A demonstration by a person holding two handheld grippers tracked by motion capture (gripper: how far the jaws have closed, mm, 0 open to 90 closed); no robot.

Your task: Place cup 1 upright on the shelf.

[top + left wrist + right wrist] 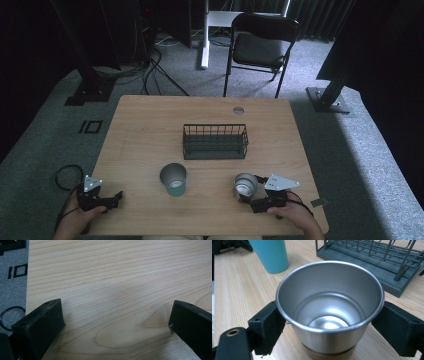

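An upright steel cup [245, 184] [329, 302] stands on the wooden table [150, 125] near its front right. My right gripper [248, 196] [329, 322] is shut on it, one black jaw pressed to each side of the cup's wall. A teal cup [173, 180] [272, 255] stands upright at the front centre, to the steel cup's left. A dark wire rack [215, 141] [374, 262] sits behind both cups at mid-table. My left gripper [116, 198] [116, 317] rests open at the front left corner, with bare wood between its jaws.
A small round grommet [238, 110] is set in the table near its far edge. A black folding chair [260, 47] stands beyond the table. Cables [65, 175] trail off the left edge onto the grey carpet.
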